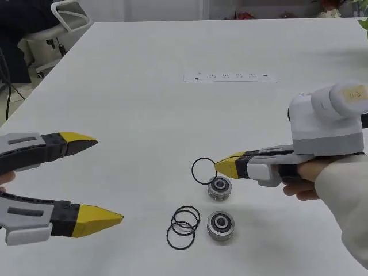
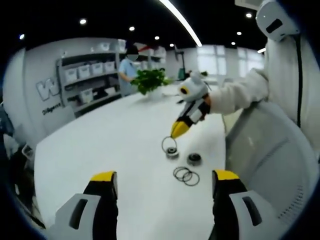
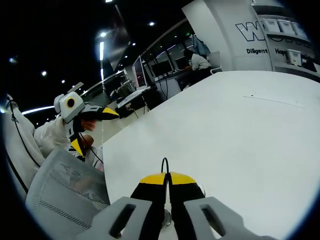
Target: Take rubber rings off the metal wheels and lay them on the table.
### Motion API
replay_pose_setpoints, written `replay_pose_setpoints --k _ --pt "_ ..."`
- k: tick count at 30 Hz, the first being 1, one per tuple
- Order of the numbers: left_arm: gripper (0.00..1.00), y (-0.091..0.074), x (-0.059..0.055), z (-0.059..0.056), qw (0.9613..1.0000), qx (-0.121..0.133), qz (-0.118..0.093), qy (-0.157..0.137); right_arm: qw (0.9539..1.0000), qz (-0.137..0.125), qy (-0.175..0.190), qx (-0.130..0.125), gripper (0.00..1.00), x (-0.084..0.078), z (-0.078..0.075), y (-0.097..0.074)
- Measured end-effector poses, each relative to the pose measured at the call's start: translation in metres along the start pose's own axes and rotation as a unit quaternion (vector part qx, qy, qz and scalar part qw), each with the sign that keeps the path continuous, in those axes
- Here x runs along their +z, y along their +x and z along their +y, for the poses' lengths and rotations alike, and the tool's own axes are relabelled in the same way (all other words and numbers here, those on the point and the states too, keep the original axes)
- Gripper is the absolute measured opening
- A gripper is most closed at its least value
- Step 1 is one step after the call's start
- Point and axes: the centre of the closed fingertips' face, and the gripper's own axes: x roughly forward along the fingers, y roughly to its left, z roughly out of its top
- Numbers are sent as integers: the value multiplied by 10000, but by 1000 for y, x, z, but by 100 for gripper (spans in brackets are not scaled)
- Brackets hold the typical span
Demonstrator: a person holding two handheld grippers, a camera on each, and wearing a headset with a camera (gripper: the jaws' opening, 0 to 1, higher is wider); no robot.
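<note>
Here: right gripper (image 1: 221, 167) pinched tight on a ring (image 1: 202, 171), just beside a wheel (image 1: 219, 187); left gripper (image 1: 108, 179) gapes wide, empty, well apart.

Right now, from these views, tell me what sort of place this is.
Probably an open-plan office or lab workspace. A long white table serves as the bench, shelves of storage bins line one wall, and desks with monitors stand past the table's far end.
</note>
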Motion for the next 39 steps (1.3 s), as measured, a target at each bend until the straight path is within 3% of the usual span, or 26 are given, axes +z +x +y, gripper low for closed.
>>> replay_pose_setpoints --k 7,16,24,39 --pt "79 -14 -12 1 9992 288 -57 -256 9996 162 -45 232 0 -6 17 11" --pt "79 -22 -29 -10 9985 330 22 -447 9981 397 -93 460 0 -19 33 23" --pt "78 -27 -33 -11 9973 441 -12 -586 9946 752 -137 695 0 -38 48 34" --pt "77 -26 -37 -14 9963 469 -19 -714 9900 1207 -140 717 0 -63 47 40"
